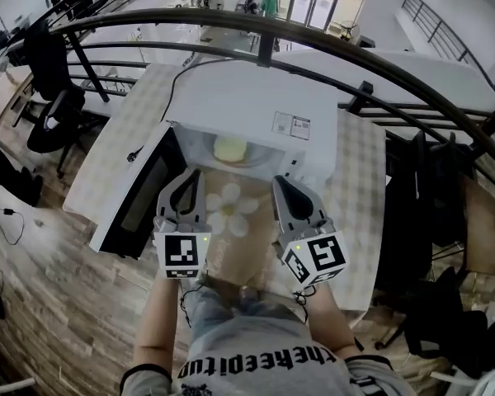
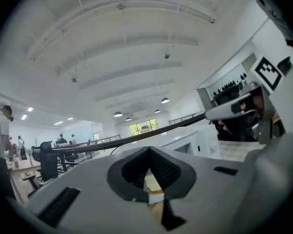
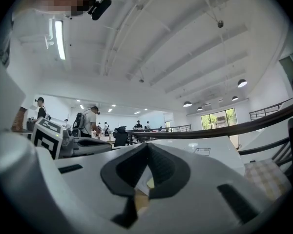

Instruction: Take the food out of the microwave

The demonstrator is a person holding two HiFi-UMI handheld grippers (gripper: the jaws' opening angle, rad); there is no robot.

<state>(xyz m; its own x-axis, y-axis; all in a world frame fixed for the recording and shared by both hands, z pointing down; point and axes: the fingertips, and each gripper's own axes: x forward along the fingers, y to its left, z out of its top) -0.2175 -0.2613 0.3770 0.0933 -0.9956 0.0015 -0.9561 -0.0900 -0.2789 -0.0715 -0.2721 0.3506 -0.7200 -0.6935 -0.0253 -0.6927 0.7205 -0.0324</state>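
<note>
Clenched, empty left tool point(image 1: 190, 177) and right tool point(image 1: 282, 185) are held before the open microwave point(image 1: 256, 106); food point(image 1: 229, 148) untouched inside; jaws must be opened first.

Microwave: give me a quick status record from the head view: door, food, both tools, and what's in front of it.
microwave: on the checked table
door: swung fully open to the left
food: pale yellow round item inside the cavity, not yet taken out
left tool: before the opening, jaws together, empty
right tool: before the opening, jaws together, empty
mat: brown with a white flower, below the tools
</note>
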